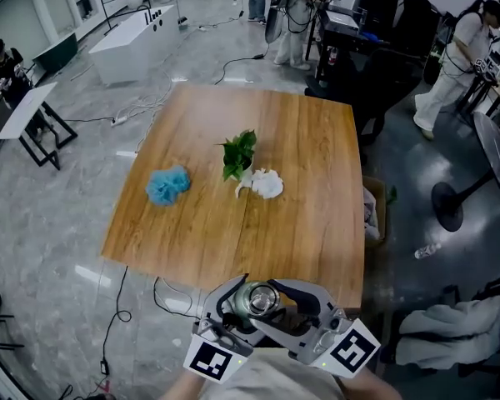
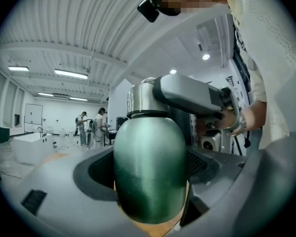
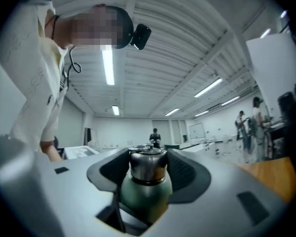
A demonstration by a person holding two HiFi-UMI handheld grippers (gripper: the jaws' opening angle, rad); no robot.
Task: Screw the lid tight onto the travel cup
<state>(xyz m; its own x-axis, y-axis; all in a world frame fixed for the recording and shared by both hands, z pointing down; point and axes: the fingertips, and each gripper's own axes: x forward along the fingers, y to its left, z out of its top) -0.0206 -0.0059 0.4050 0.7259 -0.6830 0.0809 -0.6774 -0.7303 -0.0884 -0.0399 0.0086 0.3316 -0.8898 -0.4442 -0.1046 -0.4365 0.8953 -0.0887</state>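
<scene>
Held just off the worktop's [image 1: 300, 182] near edge, the green travel cup [image 2: 148, 147] was clamped by its body in the left hand-held gripper [image 2: 150, 191], so the right hand-held gripper [image 3: 147, 171], pinching the steel lid [image 3: 148, 163], probably needed to turn it squarely.

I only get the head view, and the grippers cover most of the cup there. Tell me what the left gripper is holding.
Observer: The left gripper has its jaws closed on the green body of the travel cup.
Operator: Now give me the right one.
Observer: The right gripper has its jaws closed on the steel lid, one pad on each side.
Operator: Report how the lid sits.
Observer: In the left gripper view it stands upright on the cup's neck, just above a dark ring. Whether it is fully tight cannot be told.
</scene>
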